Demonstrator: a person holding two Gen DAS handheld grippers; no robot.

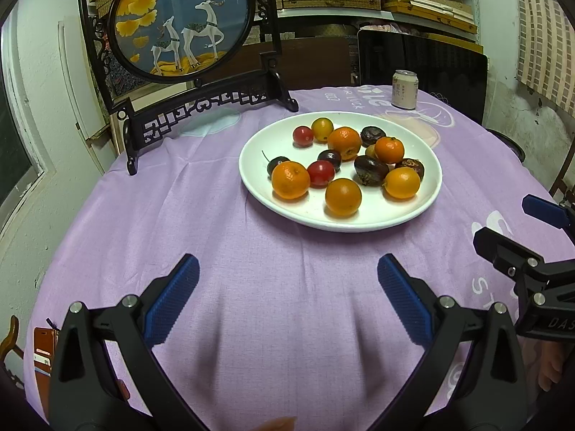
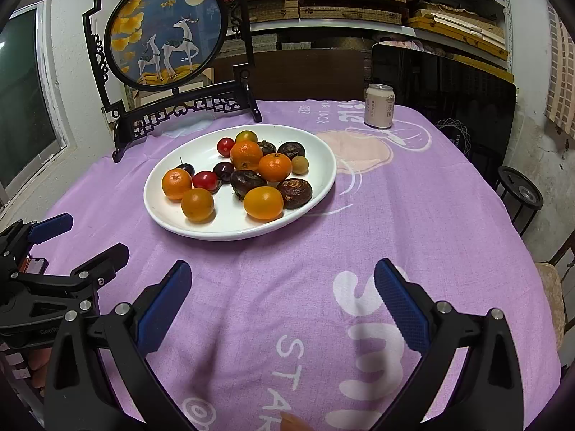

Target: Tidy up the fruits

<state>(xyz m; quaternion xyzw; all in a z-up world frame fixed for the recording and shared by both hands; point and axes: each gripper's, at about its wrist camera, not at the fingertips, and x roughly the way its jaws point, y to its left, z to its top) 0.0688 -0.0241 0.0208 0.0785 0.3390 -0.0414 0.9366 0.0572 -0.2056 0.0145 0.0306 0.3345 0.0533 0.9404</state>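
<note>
A white plate (image 1: 258, 179) on the purple tablecloth holds several mixed fruits: oranges (image 1: 290, 180), red cherry tomatoes (image 1: 321, 173), dark cherries and brown water chestnuts (image 1: 371, 170). The plate also shows in the right wrist view (image 2: 169, 215) with the same fruits, such as an orange (image 2: 263, 202). My left gripper (image 1: 287, 280) is open and empty, hovering over bare cloth short of the plate. My right gripper (image 2: 282, 283) is open and empty, to the right of the left one and short of the plate.
A framed deer screen on a black stand (image 1: 179, 21) stands at the table's back left. A drink can (image 1: 404, 89) stands at the back beside a black chair (image 1: 431, 57). A black stool (image 2: 519, 188) sits off the table's right edge. Shelves line the back wall.
</note>
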